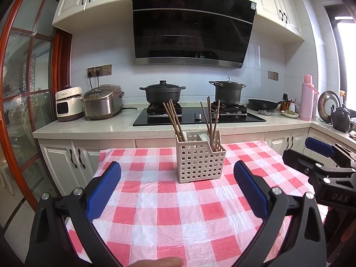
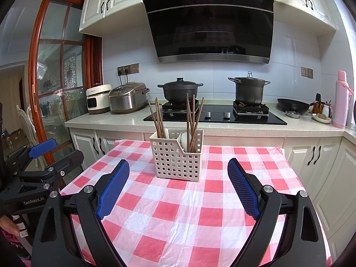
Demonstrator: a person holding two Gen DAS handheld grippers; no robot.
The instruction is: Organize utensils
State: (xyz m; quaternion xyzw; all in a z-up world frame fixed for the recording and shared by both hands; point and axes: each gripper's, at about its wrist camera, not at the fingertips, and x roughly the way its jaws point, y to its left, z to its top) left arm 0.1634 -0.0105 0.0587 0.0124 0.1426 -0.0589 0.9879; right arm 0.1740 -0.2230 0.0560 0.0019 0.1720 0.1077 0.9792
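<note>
A white perforated utensil caddy (image 1: 198,160) stands on the red-and-white checked tablecloth (image 1: 155,200). It holds two bunches of brown chopsticks (image 1: 174,120) and white spoons (image 1: 203,136) in its compartments. My left gripper (image 1: 177,169) is open and empty, well in front of the caddy. In the right wrist view the caddy (image 2: 176,156) stands ahead with chopsticks (image 2: 192,122) and a white spoon (image 2: 184,139). My right gripper (image 2: 178,166) is open and empty, just short of the caddy. Each gripper shows at the other view's edge: the right one (image 1: 320,162), the left one (image 2: 42,160).
Behind the table runs a counter (image 1: 89,129) with a hob, two black pots (image 1: 162,93) (image 1: 228,92), a rice cooker (image 1: 103,104), a white cooker (image 1: 67,103), a wok (image 1: 262,104) and a pink flask (image 1: 308,98). A glass door (image 1: 24,77) stands left.
</note>
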